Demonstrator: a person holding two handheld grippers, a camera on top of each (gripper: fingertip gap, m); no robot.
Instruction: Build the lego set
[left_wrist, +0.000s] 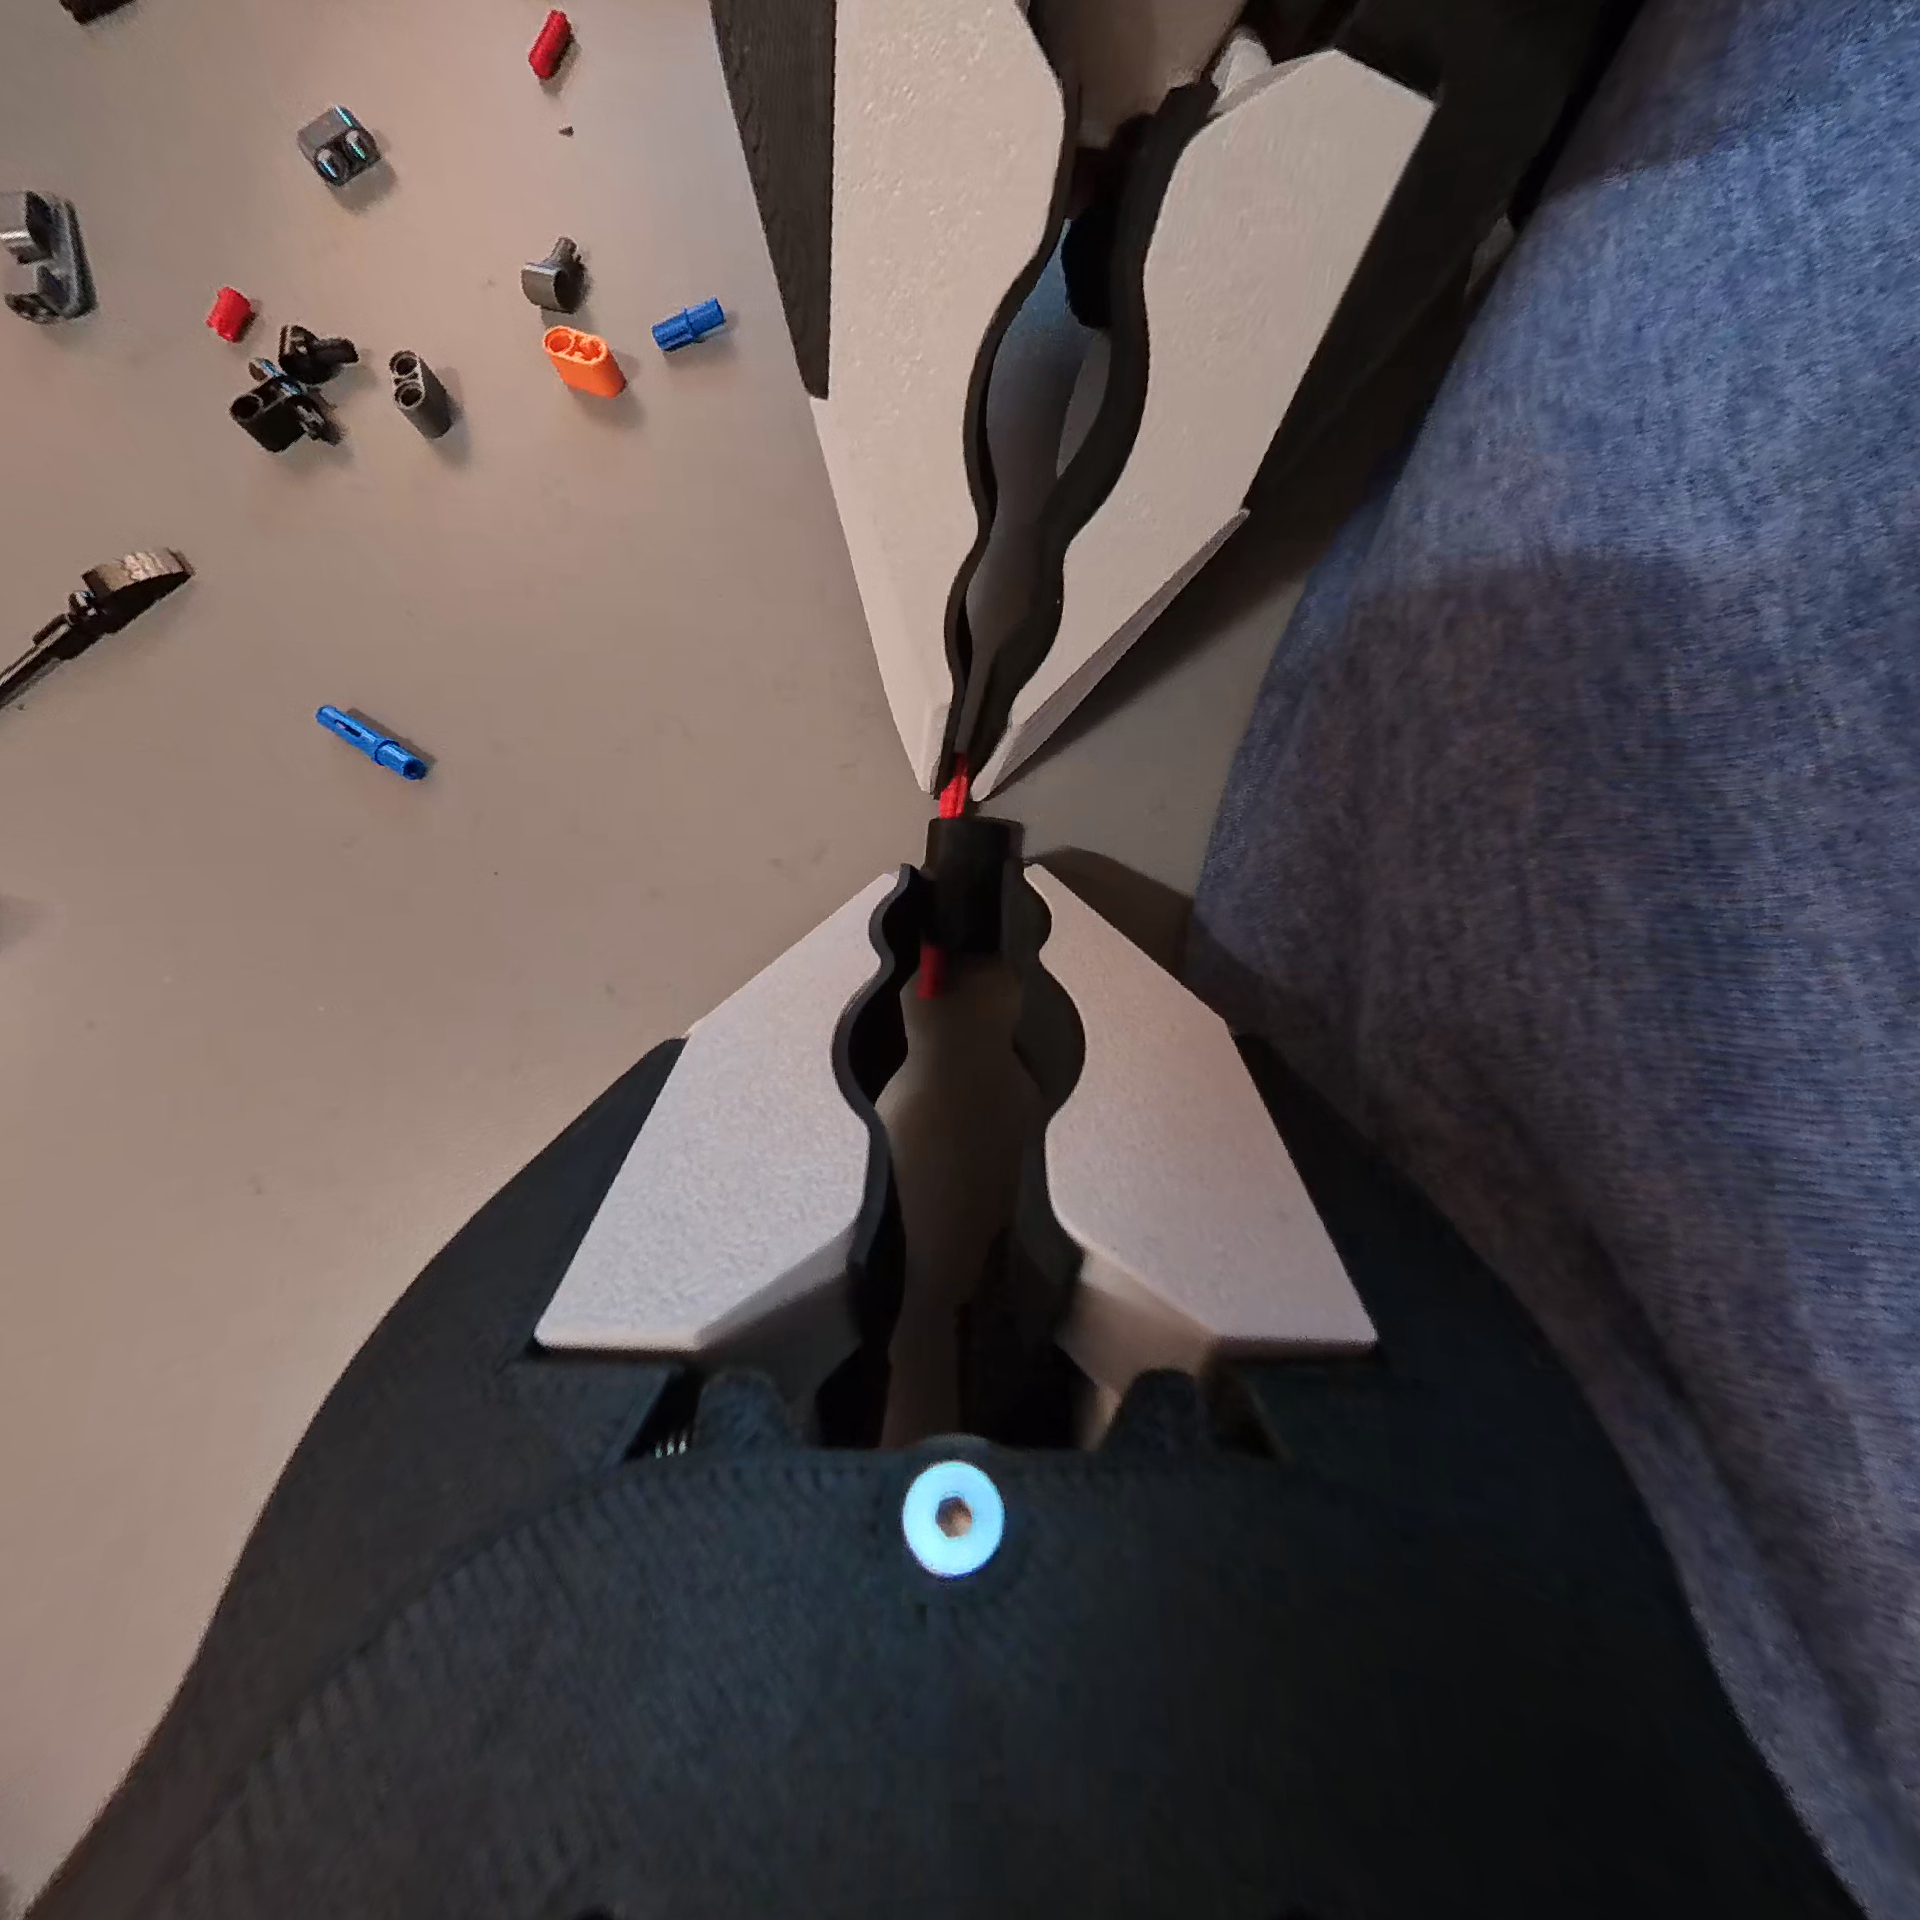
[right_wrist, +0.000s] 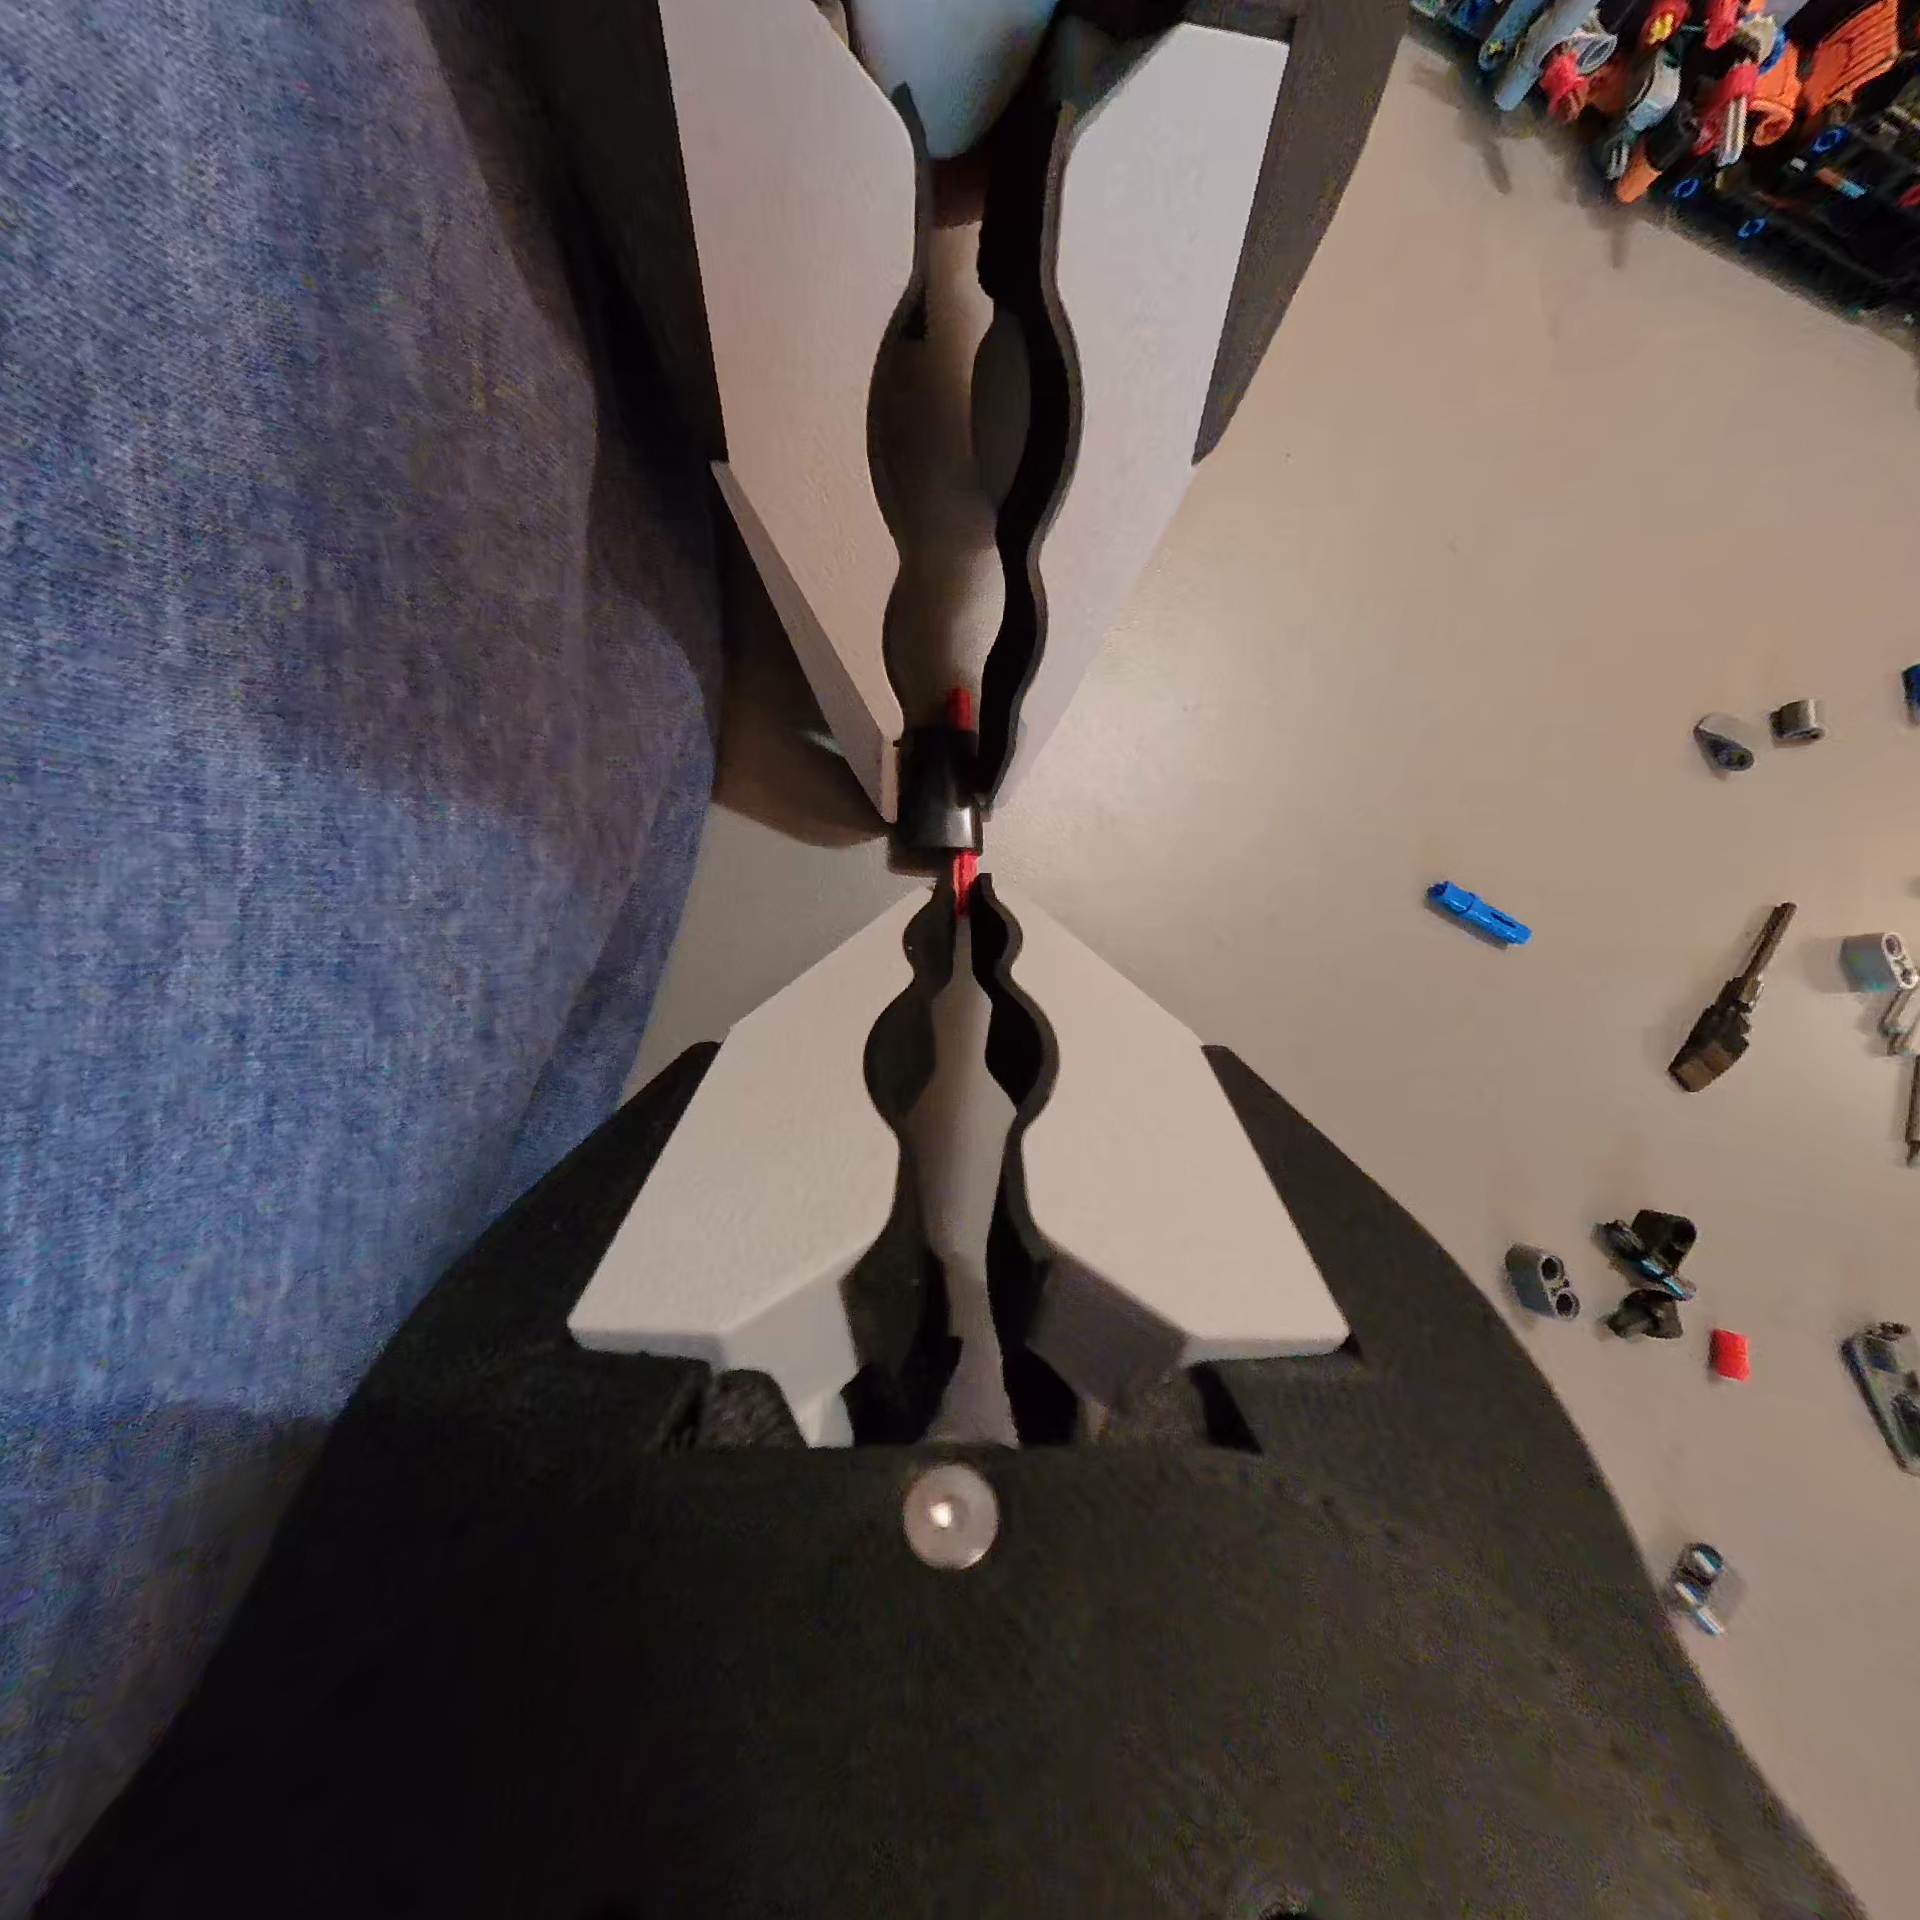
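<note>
So both grippers meet tip to tip over the tabletop (left_wrist: 623, 935), close to its near edge by the person's blue-clad leg (left_wrist: 1610, 935). The left gripper (left_wrist: 966, 914) is pinched shut on a small black connector (left_wrist: 971, 883), right at its fingertips. The right gripper (right_wrist: 961, 904) is closed tight on a red pin (right_wrist: 962, 883) that sticks into that connector. Loose bits like a blue pin (left_wrist: 372, 742) and an orange piece (left_wrist: 584, 361) lie scattered farther in on the tabletop.

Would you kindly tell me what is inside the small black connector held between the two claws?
A red axle runs through the black connector, showing at both ends; its middle is hidden inside.
</note>
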